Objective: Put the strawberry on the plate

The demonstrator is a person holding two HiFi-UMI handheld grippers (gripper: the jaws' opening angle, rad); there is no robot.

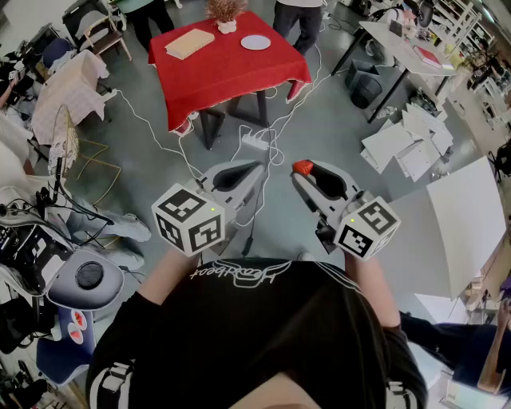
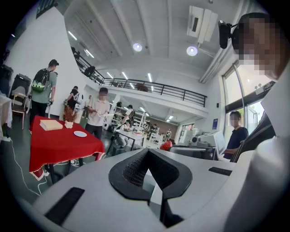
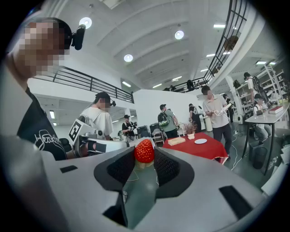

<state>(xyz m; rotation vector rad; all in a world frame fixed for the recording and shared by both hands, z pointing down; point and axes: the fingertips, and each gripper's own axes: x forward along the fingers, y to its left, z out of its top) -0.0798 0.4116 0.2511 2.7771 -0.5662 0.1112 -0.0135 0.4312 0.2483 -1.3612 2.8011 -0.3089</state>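
A red strawberry (image 1: 302,168) sits between the tips of my right gripper (image 1: 304,171), whose pads press on both its sides. In the right gripper view the strawberry (image 3: 144,151) fills the gap at the jaw tips of that gripper (image 3: 144,157). My left gripper (image 1: 256,168) is held level beside it, its jaws together with nothing between them (image 2: 147,155). A small white plate (image 1: 255,42) lies on the red-clothed table (image 1: 231,72) across the floor, well ahead of both grippers. The plate (image 3: 200,141) also shows in the right gripper view, and in the left gripper view the plate (image 2: 80,133) shows too.
On the red table stand a flat wooden box (image 1: 189,43) and a vase of dried flowers (image 1: 226,14). White cables (image 1: 259,142) run over the grey floor between me and the table. People stand behind the table. Chairs are at the left, and desks and a paper pile (image 1: 406,142) at the right.
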